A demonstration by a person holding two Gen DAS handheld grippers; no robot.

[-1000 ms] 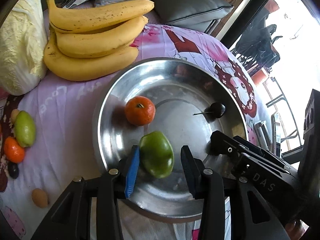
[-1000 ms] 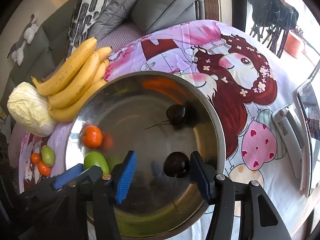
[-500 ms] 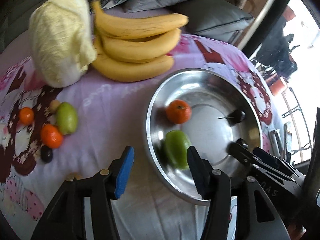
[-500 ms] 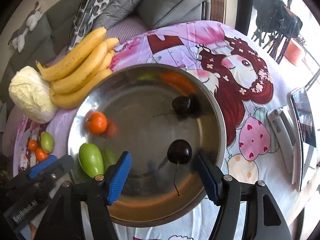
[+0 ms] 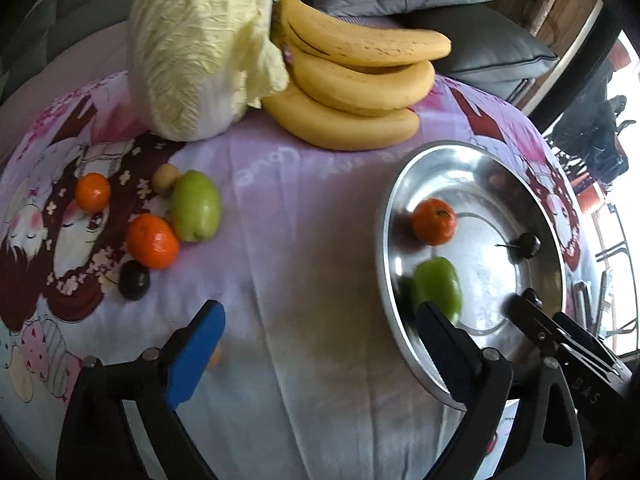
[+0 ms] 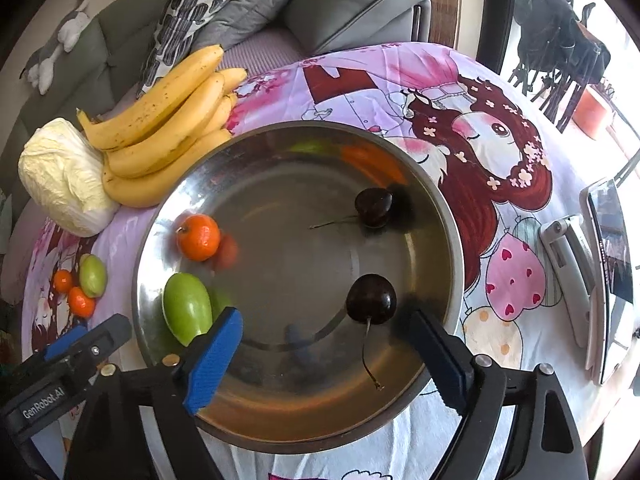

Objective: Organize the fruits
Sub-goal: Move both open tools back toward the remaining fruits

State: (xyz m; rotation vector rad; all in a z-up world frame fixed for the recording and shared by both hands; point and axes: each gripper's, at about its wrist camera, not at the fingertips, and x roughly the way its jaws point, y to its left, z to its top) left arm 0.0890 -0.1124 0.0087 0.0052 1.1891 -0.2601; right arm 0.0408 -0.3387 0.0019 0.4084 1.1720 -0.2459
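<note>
The steel bowl [image 6: 452,240] holds a tangerine [image 6: 199,237], a green fruit [image 6: 187,307] and two dark cherries [image 6: 374,207]. My right gripper [image 6: 326,350] hovers over the bowl's near side, its jaws opening. The nearer cherry [image 6: 371,299] lies loose just ahead of them, touched by neither pad. My left gripper [image 5: 316,340] is over bare cloth left of the bowl [image 5: 384,240], jaws opening with nothing between them. On the cloth at the left lie a second green fruit [image 5: 196,206], two tangerines [image 5: 152,241], a cherry [image 5: 135,280] and a small tan fruit [image 5: 165,179].
A bunch of bananas [image 5: 356,92] and a pale cabbage [image 5: 200,48] lie at the back of the cloth. Grey cushions [image 6: 352,4] sit behind the table. A phone on a white stand [image 6: 608,240] is right of the bowl. A small fruit [image 5: 215,359] peeks from behind my left finger.
My left gripper left the green fruit in the bowl, swung left over the cloth and widened its jaws. My right gripper's jaws spread apart; the cherry lies in the bowl.
</note>
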